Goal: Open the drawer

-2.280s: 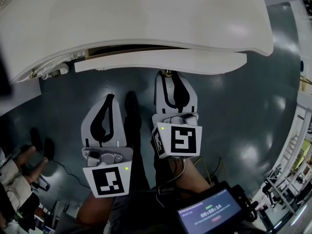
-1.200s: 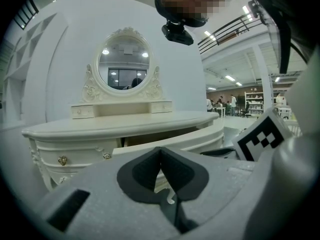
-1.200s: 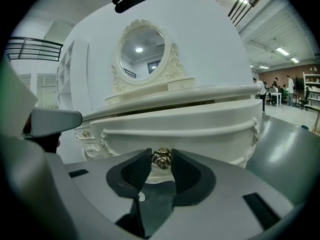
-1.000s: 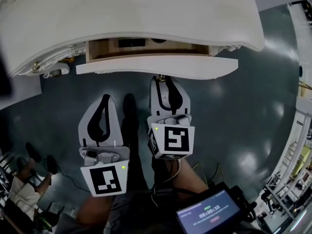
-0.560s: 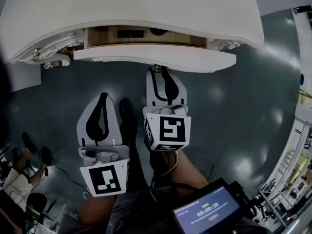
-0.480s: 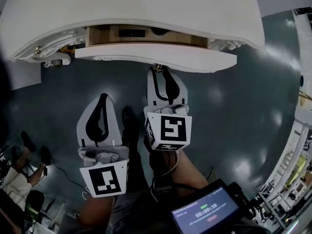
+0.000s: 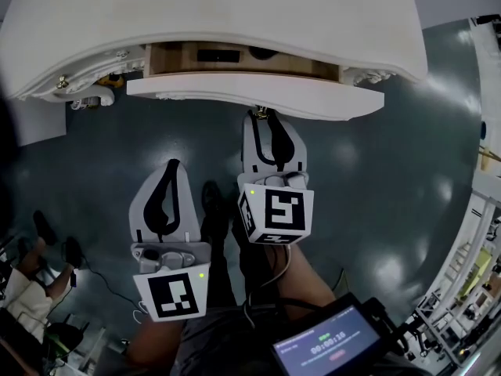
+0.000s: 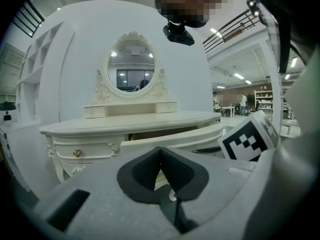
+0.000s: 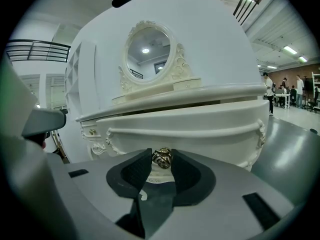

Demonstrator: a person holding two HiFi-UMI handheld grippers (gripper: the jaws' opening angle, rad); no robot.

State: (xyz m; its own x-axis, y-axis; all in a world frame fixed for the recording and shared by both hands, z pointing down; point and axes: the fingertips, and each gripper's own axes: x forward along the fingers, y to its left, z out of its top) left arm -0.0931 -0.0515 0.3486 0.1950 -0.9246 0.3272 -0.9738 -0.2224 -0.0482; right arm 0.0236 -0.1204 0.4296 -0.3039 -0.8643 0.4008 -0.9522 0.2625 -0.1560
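Note:
The white dressing table [image 7: 211,14] has its wide centre drawer [image 7: 250,99] pulled part way out, and the wooden inside [image 7: 290,66] shows with two dark items in it. My right gripper [image 7: 264,116] is shut on the drawer's brass knob [image 9: 162,157]; the black pads [image 9: 135,170] press on both sides of it. The left gripper [image 7: 171,165] hangs back to the left over the floor, apart from the table. In the left gripper view its jaws [image 8: 160,151] meet with nothing between them, and the drawer front [image 8: 170,140] lies ahead.
A small side drawer with a brass knob [image 8: 76,153] sits left of the centre drawer. An oval mirror [image 8: 131,69] stands on the tabletop. The person's legs and shoes [image 7: 211,202] are below the grippers, a handheld screen [image 7: 329,349] at the bottom, seated people [image 7: 19,296] far left.
The centre drawer has come out from a narrow gap to a wide one showing its inside, with the right gripper on the knob. Over the last second it has barely moved.

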